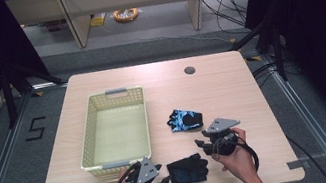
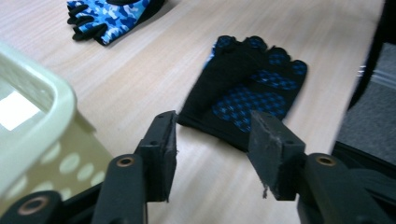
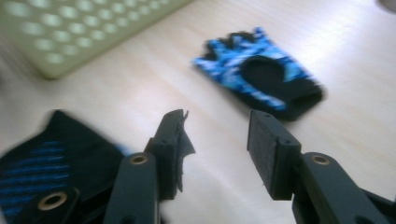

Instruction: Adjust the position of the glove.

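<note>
A black glove with a blue dotted palm [image 1: 188,169] [image 2: 246,91] [image 3: 51,154] lies flat near the table's front edge, between my two grippers. A blue camouflage glove [image 1: 184,119] [image 2: 109,16] [image 3: 261,74] lies farther back, right of the basket. My left gripper [image 1: 164,182] [image 2: 212,149] is open just left of the black glove, its jaws short of the cuff with nothing between them. My right gripper [image 1: 201,141] [image 3: 217,149] is open too, empty, to the right of the black glove and in front of the camouflage glove.
A pale perforated plastic basket [image 1: 89,137] [image 2: 42,116] [image 3: 60,42] with nothing in it stands on the left half of the wooden table [image 1: 221,86]. A round cable hole [image 1: 190,70] sits near the table's back edge. The floor behind holds cables and a yellow reel [image 1: 125,14].
</note>
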The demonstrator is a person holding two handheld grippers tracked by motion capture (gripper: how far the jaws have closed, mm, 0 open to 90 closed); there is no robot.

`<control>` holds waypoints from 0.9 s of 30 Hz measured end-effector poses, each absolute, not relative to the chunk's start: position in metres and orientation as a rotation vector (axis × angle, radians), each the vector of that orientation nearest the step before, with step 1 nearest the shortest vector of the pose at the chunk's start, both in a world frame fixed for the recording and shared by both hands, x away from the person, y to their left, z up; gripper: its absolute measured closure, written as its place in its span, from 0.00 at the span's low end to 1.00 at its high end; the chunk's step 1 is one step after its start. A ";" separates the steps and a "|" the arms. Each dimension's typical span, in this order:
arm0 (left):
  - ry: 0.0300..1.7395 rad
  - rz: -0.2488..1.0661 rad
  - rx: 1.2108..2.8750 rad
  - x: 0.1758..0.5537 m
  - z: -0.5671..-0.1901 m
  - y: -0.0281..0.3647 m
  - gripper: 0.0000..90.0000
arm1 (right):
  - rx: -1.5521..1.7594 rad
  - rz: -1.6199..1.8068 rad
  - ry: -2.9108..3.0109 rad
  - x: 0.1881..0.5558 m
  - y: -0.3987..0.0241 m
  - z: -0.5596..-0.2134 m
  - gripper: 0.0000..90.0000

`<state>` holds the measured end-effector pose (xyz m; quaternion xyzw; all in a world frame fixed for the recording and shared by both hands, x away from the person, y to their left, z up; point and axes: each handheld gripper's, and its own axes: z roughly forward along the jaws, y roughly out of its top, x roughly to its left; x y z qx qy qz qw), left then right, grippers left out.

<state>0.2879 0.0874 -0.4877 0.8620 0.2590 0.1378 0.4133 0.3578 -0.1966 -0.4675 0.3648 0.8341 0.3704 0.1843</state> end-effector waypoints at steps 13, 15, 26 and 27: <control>0.730 0.280 2.123 0.273 -0.489 0.120 0.44 | 0.959 0.950 2.422 0.413 -0.185 -0.471 0.60; 0.745 0.278 2.132 0.271 -0.491 0.124 0.43 | 0.945 0.944 2.456 0.421 -0.180 -0.473 0.61; 0.774 0.271 2.133 0.273 -0.496 0.137 0.42 | 0.889 0.910 2.526 0.441 -0.164 -0.489 0.64; 0.755 0.289 2.144 0.274 -0.496 0.138 0.42 | 0.895 0.892 2.534 0.442 -0.167 -0.491 0.65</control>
